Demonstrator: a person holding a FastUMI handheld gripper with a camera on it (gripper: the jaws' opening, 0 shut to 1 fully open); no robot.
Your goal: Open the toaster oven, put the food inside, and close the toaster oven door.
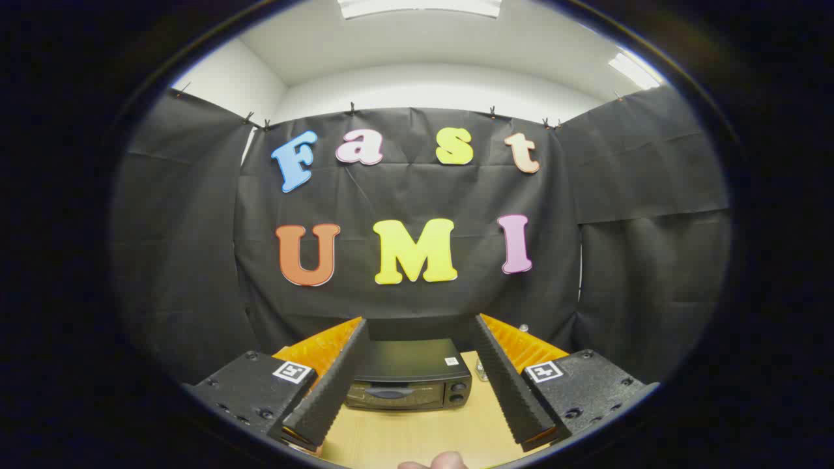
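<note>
A black toaster oven (pixel 409 376) stands on the wooden table (pixel 417 436), beyond my fingers and framed between them. Its door is shut, with a handle across the front and two knobs (pixel 457 391) at its right side. My gripper (pixel 419 330) is open, held high above the table, its two ribbed black fingers (pixel 332 384) spread wide with nothing between them. A small pale rounded thing (pixel 435 462) shows on the table at the near edge, close below the fingers; I cannot tell what it is.
A small clear item (pixel 481 371) stands on the table just right of the oven, partly hidden behind the right finger. Black cloth walls close in the booth behind the oven and on both sides.
</note>
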